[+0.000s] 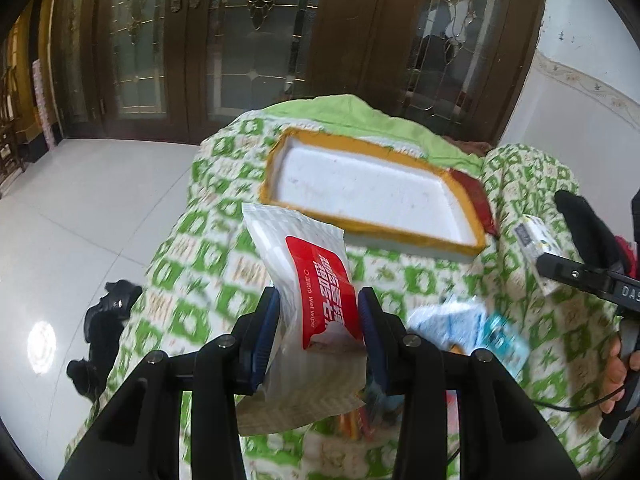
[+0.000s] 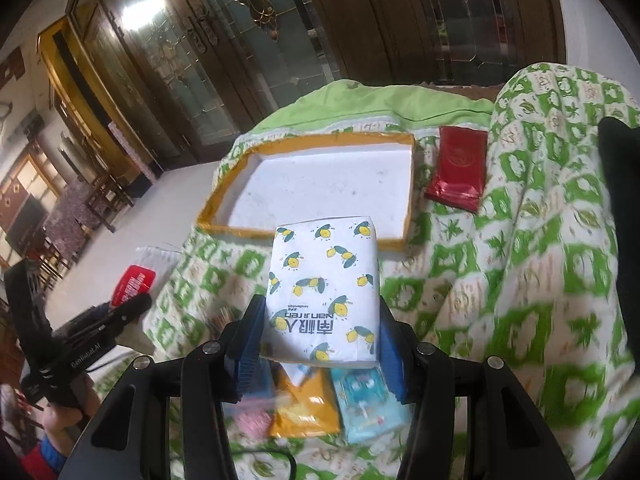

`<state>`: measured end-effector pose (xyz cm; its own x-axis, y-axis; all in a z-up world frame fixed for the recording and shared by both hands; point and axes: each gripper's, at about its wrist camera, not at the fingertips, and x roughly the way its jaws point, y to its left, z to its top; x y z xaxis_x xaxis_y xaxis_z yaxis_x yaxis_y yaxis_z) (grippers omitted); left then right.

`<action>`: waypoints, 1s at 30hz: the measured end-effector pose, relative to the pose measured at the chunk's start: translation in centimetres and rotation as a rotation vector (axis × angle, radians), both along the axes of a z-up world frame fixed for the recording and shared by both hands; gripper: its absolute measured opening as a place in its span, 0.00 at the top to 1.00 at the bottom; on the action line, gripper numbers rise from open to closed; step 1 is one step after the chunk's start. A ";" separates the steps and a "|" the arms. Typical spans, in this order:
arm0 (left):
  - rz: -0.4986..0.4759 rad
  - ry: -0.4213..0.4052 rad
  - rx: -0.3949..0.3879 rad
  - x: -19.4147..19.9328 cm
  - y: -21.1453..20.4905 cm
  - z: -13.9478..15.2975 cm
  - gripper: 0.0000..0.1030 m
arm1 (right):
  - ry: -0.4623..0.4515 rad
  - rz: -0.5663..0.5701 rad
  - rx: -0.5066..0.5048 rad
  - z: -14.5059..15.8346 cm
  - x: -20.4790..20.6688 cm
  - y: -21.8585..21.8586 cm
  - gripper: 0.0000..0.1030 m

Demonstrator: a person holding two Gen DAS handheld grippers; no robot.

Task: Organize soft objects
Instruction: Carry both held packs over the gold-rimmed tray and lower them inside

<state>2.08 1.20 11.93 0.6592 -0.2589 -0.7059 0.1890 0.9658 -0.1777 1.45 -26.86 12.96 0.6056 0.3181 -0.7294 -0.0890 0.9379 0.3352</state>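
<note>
My left gripper (image 1: 318, 312) is shut on a white wet-wipe pack with a red label (image 1: 316, 280), held up above the quilt just short of the tray. My right gripper (image 2: 322, 330) is shut on a white tissue pack printed with yellow lemons (image 2: 326, 280), also lifted, its far end reaching over the tray's near rim. The shallow white tray with a yellow rim (image 1: 400, 236) (image 2: 296, 232) lies on the quilt and holds nothing. In the right wrist view the left gripper (image 2: 120, 308) and its wipe pack (image 2: 134, 280) show at the left.
A green-and-white patterned quilt (image 1: 192, 264) (image 2: 520, 260) covers the surface. A dark red pouch (image 2: 458, 168) lies right of the tray. Several small packs, yellow (image 2: 304, 404) and light blue (image 2: 368, 404), lie beneath my right gripper. White tiled floor (image 1: 80, 208) drops off on the left; wooden glass doors stand behind.
</note>
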 end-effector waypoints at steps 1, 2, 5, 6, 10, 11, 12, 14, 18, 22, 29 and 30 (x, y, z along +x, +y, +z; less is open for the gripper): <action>-0.006 0.002 -0.008 0.5 -0.2 0.3 0.61 | -0.001 -0.001 0.002 0.2 0.5 0.0 0.46; -0.010 0.002 -0.017 1.3 -0.3 0.6 0.61 | -0.003 -0.004 -0.001 0.4 1.2 -0.1 0.46; -0.018 0.003 -0.023 3.0 -0.9 0.9 0.61 | -0.021 -0.023 -0.014 0.6 3.2 -0.1 0.46; -0.018 0.005 -0.025 3.5 -1.1 0.9 0.61 | -0.025 -0.031 -0.013 0.6 3.7 -0.1 0.46; -0.029 0.036 -0.037 6.9 -2.0 0.6 0.61 | -0.023 -0.058 -0.013 -0.1 6.5 -0.1 0.46; -0.030 0.041 -0.040 7.6 -2.3 0.6 0.61 | -0.017 -0.060 -0.014 -0.4 7.2 -0.1 0.46; -0.031 0.044 -0.040 8.2 -2.4 0.5 0.61 | -0.010 -0.061 -0.016 -0.7 7.8 0.0 0.46; -0.035 0.052 -0.040 10.0 -3.0 0.3 0.61 | 0.004 -0.068 -0.013 -1.4 9.0 0.0 0.46; -0.039 0.070 -0.057 13.4 -3.7 0.1 0.61 | 0.019 -0.070 -0.008 -2.6 11.2 -0.1 0.46; -0.034 0.090 -0.074 16.9 -4.4 -0.5 0.61 | 0.023 -0.073 -0.014 -3.7 13.3 -0.1 0.46; -0.038 0.156 -0.024 20.4 -5.6 -3.9 0.61 | 0.074 -0.071 -0.023 -6.2 15.5 -0.4 0.46; -0.041 0.162 -0.014 20.5 -5.6 -4.3 0.61 | 0.090 -0.069 -0.024 -6.7 15.7 -0.4 0.46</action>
<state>22.55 -4.41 7.64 0.5256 -0.2938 -0.7984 0.1961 0.9551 -0.2223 17.19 -27.22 6.24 0.5570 0.2596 -0.7889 0.0054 0.9487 0.3160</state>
